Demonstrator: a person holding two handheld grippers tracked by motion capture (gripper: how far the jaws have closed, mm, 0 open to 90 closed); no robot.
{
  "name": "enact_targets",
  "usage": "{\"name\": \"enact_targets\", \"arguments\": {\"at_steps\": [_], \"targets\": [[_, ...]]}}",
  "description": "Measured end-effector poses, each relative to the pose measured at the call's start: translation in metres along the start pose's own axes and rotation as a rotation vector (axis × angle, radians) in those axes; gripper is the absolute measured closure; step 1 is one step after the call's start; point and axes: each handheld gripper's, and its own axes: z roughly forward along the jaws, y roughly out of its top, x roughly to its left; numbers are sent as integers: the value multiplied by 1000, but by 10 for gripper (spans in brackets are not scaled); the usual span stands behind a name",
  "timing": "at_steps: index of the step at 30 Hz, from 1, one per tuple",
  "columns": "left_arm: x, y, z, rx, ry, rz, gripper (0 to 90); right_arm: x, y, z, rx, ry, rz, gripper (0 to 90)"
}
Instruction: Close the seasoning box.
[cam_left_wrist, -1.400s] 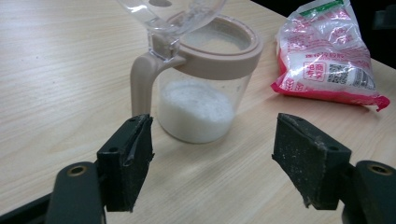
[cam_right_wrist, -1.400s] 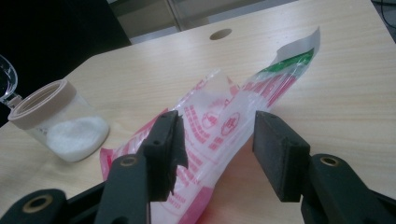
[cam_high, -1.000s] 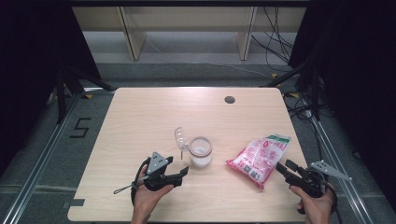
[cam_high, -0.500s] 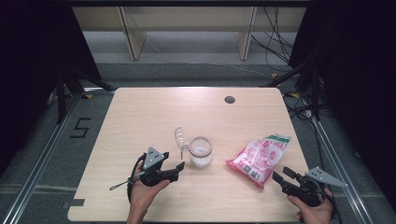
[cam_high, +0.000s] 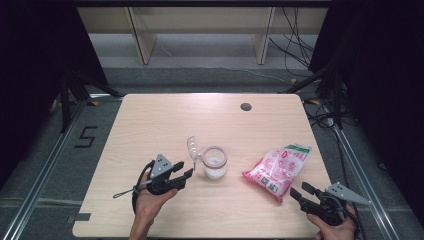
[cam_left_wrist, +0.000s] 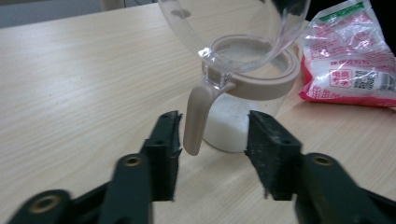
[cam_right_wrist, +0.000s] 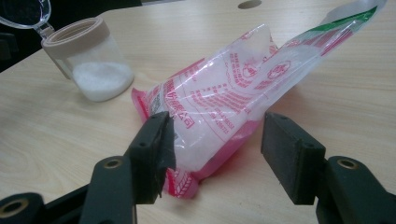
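Your left gripper (cam_high: 186, 169) sits at lower centre-left of the high view, its jaws pointing right at the jar (cam_high: 215, 162), which stands just right of them near the frame's middle. Those jaws have just been closing and now stand partly open. In the left gripper view the jar's tan handle (cam_left_wrist: 196, 119) hangs between the two pads (cam_left_wrist: 168, 154), close to the left one, but a gap shows on both sides, so nothing is gripped. The jar's clear lid (cam_left_wrist: 233, 28) is flipped up and cut off by the top edge of that view; its outline is hard to trace against the table (cam_high: 150, 130). White grains fill the lower part of the jar.

Your right gripper (cam_high: 298, 190) is at the lower right of the high view, with your hand (cam_high: 340, 227) partly cut off by the bottom edge. Its jaws have just been opening a little and stand apart. In the right gripper view the near corner of the bag (cam_right_wrist: 224, 112) lies between the jaws; the left pad (cam_right_wrist: 156, 154) covers its edge, so you cannot tell whether it touches there, while the right pad stands clear of it. The bag's print is too blurred to read, and its far end runs off the upper right.

Across the table, a dark hole (cam_high: 245, 106) sits at upper right. Beyond the far edge stand wooden legs (cam_high: 141, 40) and loose cables (cam_high: 295, 35); a "5" (cam_high: 86, 136) marks the floor at left.
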Motion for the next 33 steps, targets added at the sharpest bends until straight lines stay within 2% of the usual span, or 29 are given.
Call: {"name": "enact_targets", "arguments": {"at_steps": [1, 2, 3, 4, 5, 6, 8, 9, 10, 11, 12, 13, 14, 16, 17, 18, 20, 21, 24, 25, 26, 27, 28, 29, 30, 31, 33], "targets": [[2, 1, 0, -2, -1, 14, 644, 2, 0, -1, 12, 0, 13, 434], [3, 2, 1, -1, -2, 5, 678, 5, -1, -1, 17, 8, 58, 433], [4, 2, 2, 2, -4, 11, 715, 6, -1, -2, 6, 13, 64, 433], [5, 4, 2, 7, -16, 19, 726, 5, -1, -2, 2, 0, 36, 434], [7, 5, 1, -4, -21, 19, 749, 7, -1, -2, 1, 5, 59, 436], [8, 6, 0, -7, -10, 28, 780, 3, -1, -2, -11, -4, 3, 437], [11, 8, -1, -26, -10, 38, 819, 5, -1, -2, -3, 5, 23, 437], [11, 8, -1, -31, -31, 46, 828, 5, -2, -2, -3, 11, 36, 437], [12, 9, -2, -50, -61, 48, 834, 5, -2, -1, -17, 5, 27, 438], [12, 10, -2, -55, -72, 55, 846, 4, -2, -2, -16, 6, 30, 439], [9, 10, -2, -48, -56, 58, 854, 7, -2, -3, 1, -12, 57, 439], [9, 12, -2, -43, -47, 84, 862, 7, -2, -2, -14, 3, 50, 439], [8, 12, -2, -46, -52, 83, 867, 5, -2, -1, -26, -1, 9, 439], [7, 13, -2, -46, -59, 93, 878, 6, -2, -3, -12, -7, -1, 439], [6, 14, -2, -44, -57, 95, 886, 6, -2, -2, -17, 3, 2, 439], [6, 14, -2, -47, -57, 93, 888, 8, -2, -3, 7, 13, 22, 439], [6, 15, -2, -46, -54, 95, 891, 8, -3, -3, -14, 4, 10, 438], [7, 16, -2, -45, -51, 93, 891, 10, -3, -4, -4, 5, 41, 437], [9, 17, -2, -51, -54, 86, 891, 8, -4, -4, -5, 5, 19, 435], [9, 17, -2, -55, -54, 87, 892, 9, -4, -5, 6, 8, 31, 435], [10, 18, -3, -56, -54, 97, 891, 8, -4, -5, -12, 14, 17, 434], [11, 19, -3, -55, -52, 101, 891, 11, -5, -6, 0, 18, 43, 433], [10, 19, -2, -53, -51, 90, 891, 11, -5, -5, -2, 18, 49, 431], [10, 20, -2, -53, -47, 93, 891, 9, -5, -6, 1, 16, 16, 429], [10, 20, -1, -52, -45, 96, 891, 11, -6, -5, -11, 11, 37, 427], [11, 21, -1, -49, -44, 99, 891, 10, -6, -5, -9, -4, 24, 425], [11, 22, 0, -46, -40, 105, 891, 12, -6, -7, -2, 13, 39, 411]]}}
